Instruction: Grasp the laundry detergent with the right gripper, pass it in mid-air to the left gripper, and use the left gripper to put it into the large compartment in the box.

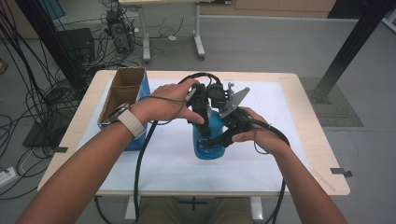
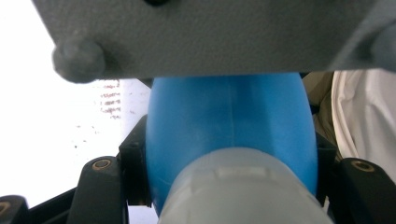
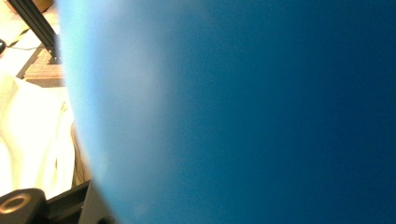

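Note:
A blue plastic bottle (image 1: pixel 208 144) stands upright on the white mat (image 1: pixel 275 149) at the middle of the table. My left gripper (image 1: pixel 201 119) comes down on it from above; in the left gripper view its black jaws press both sides of the blue bottle (image 2: pixel 229 126) just beyond the pale grey cap (image 2: pixel 243 186). My right gripper (image 1: pixel 217 139) reaches in from the right, low on the bottle's body, and in the right gripper view the blue bottle (image 3: pixel 243 112) sits tight against the lens. The right gripper's grey plate (image 2: pixel 205 32) hangs above the bottle.
An open cardboard box (image 1: pixel 122 93) with blue sides stands at the mat's left edge. The wooden table rim (image 1: pixel 322 144) runs along the right. Black cables trail from both grippers over the front edge. Cables and equipment cover the floor at the left.

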The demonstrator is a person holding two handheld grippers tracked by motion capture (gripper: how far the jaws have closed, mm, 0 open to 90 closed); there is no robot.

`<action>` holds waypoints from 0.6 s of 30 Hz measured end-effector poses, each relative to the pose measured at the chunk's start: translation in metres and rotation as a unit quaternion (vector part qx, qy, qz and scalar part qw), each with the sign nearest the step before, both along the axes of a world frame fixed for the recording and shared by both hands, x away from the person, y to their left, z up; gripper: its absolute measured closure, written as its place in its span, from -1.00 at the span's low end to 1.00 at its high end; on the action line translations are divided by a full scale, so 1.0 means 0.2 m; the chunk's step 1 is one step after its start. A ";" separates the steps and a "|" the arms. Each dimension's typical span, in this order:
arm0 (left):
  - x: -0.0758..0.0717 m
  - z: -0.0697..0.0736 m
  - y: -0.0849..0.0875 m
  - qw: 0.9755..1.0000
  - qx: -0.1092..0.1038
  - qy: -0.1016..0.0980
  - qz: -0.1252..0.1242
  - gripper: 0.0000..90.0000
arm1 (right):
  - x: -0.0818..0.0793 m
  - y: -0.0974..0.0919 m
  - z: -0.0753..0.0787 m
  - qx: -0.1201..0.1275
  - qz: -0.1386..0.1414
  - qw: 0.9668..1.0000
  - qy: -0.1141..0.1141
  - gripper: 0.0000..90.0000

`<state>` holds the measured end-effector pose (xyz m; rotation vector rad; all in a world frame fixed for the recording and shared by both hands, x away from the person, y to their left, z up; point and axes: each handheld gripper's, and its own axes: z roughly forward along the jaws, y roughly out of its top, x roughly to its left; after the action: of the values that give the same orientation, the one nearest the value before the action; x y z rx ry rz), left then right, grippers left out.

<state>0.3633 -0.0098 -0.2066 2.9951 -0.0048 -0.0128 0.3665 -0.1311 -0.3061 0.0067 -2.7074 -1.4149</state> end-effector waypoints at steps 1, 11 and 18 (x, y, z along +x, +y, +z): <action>0.00 0.00 0.00 1.000 -0.001 0.000 0.001 -0.16 | 0.00 0.00 0.00 0.000 0.000 1.000 0.000 -0.03; 0.00 -0.01 0.00 1.000 0.001 0.002 0.001 -0.16 | 0.00 0.00 -0.01 -0.002 0.001 1.000 0.002 -0.03; 0.00 -0.01 0.01 1.000 -0.001 0.002 0.003 -0.16 | 0.00 0.01 -0.01 -0.001 0.003 1.000 0.001 -0.03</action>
<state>0.3632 -0.0073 -0.2085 2.9937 0.0034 -0.0188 0.3665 -0.1288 -0.3079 0.0126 -2.7063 -1.4091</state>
